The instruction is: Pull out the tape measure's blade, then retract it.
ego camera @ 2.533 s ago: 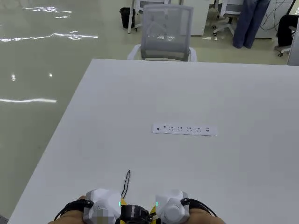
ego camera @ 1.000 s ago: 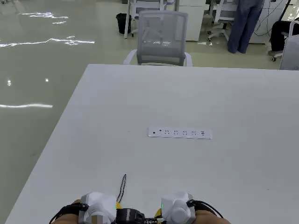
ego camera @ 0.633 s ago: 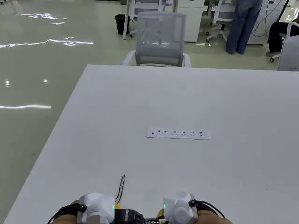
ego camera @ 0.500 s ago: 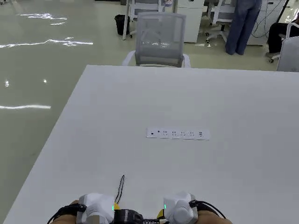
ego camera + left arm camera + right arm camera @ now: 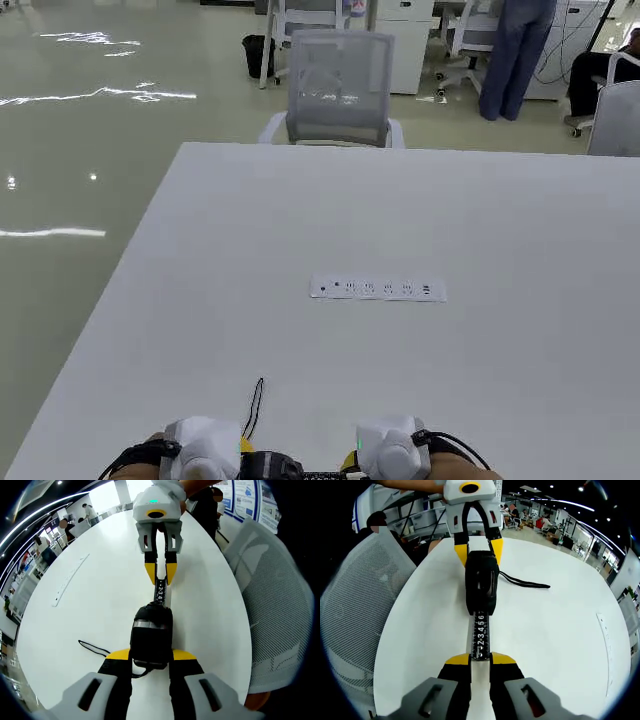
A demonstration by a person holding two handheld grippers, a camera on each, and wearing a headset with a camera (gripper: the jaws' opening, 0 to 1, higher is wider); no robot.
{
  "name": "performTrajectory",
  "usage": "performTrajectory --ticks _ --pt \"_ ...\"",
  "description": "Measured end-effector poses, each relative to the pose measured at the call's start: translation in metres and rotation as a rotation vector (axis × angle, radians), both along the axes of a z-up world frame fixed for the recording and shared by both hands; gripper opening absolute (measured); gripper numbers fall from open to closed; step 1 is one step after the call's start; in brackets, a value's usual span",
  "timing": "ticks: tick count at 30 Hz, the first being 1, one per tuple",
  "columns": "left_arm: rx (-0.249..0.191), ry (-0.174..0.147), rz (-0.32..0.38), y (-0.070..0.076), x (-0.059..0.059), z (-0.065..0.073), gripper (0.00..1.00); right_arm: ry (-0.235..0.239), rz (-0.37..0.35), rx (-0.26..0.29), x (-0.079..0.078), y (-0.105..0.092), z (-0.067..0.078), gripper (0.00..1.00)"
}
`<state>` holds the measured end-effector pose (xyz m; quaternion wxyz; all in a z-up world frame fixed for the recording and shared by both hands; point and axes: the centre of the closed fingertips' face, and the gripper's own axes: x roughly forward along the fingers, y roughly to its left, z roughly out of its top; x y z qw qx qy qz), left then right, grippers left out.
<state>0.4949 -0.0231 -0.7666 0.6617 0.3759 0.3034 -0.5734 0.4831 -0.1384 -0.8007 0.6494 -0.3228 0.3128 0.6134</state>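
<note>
The black tape measure case (image 5: 151,635) lies on the white table (image 5: 100,595), and my left gripper (image 5: 151,656) is shut on it. A short length of blade (image 5: 160,591) with printed numbers runs out of the case to my right gripper (image 5: 160,575), which is shut on the blade's end. In the right gripper view, my right gripper (image 5: 480,659) pinches the blade (image 5: 480,635), with the case (image 5: 481,582) beyond it in the left gripper (image 5: 479,550). The case's black wrist strap (image 5: 255,400) trails across the table. Both grippers sit at the table's near edge, left (image 5: 215,455) and right (image 5: 385,458).
A white power strip (image 5: 378,290) lies mid-table. A grey mesh office chair (image 5: 335,85) stands at the table's far edge. Another mesh chair (image 5: 272,605) is close beside the near edge. People stand in the background, far off.
The two grippers have drawn a little further apart along the near edge, the right one moving right. The head camera has also tilted and shifted slightly.
</note>
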Motion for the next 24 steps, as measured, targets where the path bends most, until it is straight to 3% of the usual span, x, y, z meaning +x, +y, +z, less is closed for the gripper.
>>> performTrajectory --ticks 24 --pt "-0.001 0.001 -0.003 0.0 0.001 -0.002 0.23 -0.004 -0.007 -0.013 -0.002 -0.019 0.002 0.11"
